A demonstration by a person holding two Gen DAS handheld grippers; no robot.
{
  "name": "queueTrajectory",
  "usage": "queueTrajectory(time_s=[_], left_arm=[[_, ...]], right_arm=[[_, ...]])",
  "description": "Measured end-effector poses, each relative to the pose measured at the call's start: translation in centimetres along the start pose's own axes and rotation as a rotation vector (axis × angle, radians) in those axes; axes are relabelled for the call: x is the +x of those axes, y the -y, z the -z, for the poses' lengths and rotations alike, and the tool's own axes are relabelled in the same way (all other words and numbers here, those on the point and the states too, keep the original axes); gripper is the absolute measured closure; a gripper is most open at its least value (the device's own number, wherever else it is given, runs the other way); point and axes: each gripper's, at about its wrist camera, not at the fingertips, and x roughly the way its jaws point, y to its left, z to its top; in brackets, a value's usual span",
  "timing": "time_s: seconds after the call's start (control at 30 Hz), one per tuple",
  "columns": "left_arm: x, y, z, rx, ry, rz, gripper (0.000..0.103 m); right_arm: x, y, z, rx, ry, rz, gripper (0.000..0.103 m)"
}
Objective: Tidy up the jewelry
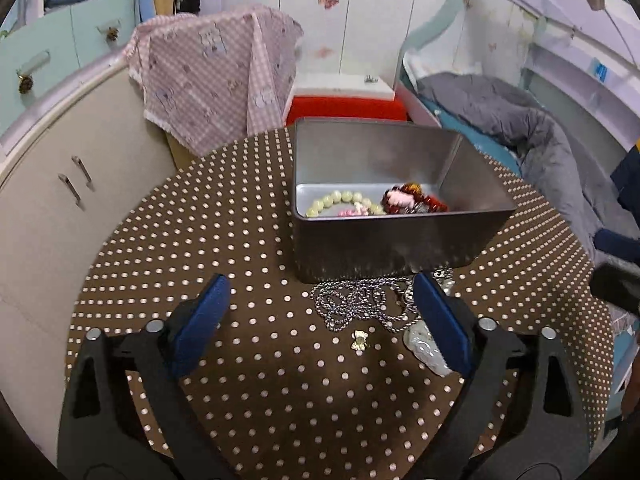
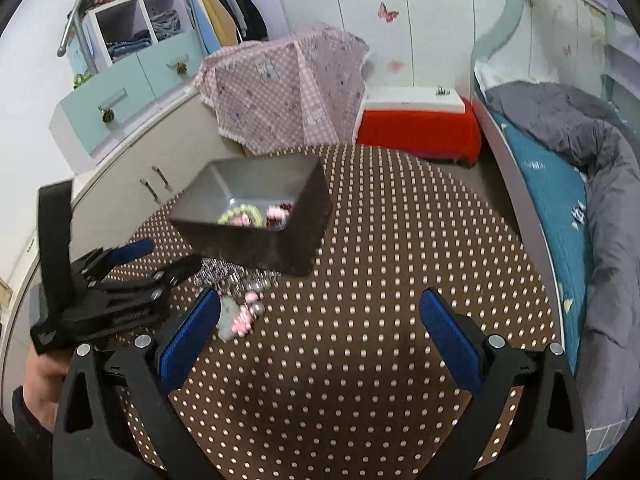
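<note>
While both tongs hung over the round desk [image 1: 200,240] under its brown cloth dotted in white, the grey rectangular metal tin [image 1: 384,236] served as the landmark for every position below. Inside the tin, on its floor, lay a pale green beaded bracelet [image 1: 340,200], a dark red beaded bracelet [image 1: 420,196] and small pink pieces beside them. Just in front of the tin, touching its near wall, lay a tangled silver ball-chain necklace [image 1: 360,304]. A small gold charm [image 1: 360,340] lay a little nearer the camera than the chain, and a pale jade-like pendant [image 1: 424,350] lay at the chain's right end, partly hidden by a blue pad.

The left tongs [image 1: 320,312] stood wide open, with the chain and charm on the desk between the pads and nothing gripped. The right tongs [image 2: 320,332] also stood wide open and empty, over bare cloth to the right of the tin's front; a grey-and-pink trinket [image 2: 236,318] lay just beside their left pad.

Step in hand, as judged: approach to the loose pieces in front of the tin, several items having been stowed already. The next move called for lowering the left tongs onto the chain pile, closing on a bunched part so that the strands lifted together, then carrying it over the tin's rim. A loose strand could have slipped or dragged the pendant.
</note>
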Motion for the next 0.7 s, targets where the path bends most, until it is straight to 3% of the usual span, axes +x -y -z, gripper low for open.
queueTrajectory(time_s=[0.27,0.3,0.43,0.57,0.6,0.7], left_arm=[[2.9,0.6,0.9,0.047,-0.086,-0.015,0.028],[2.8,0.7,1.0,0.055,-0.082,-0.011,0.034],[2.3,0.9,0.8,0.081,-0.075,0.031,0.078],[1.7,0.9,1.0,0.103,-0.067,0.069,0.084],[1.5,0.7,1.1,0.095,-0.062,0.079,0.096],[0.4,-0.2,1.2,0.06,-0.04,0.099,0.098]], right_arm=[[1.3,-0.3,1.3,-0.005,-0.043,-0.003,0.008],[1.5,-0.5,1.5,-0.007,-0.05,-0.006,0.008],[2.4,-1.2,1.8,-0.016,-0.068,-0.015,0.008],[2.9,-2.2,2.0,-0.036,-0.076,-0.015,0.008],[3.0,-2.4,2.0,-0.043,-0.078,-0.018,0.008],[3.4,-3.1,2.3,-0.059,-0.084,-0.026,0.008]])
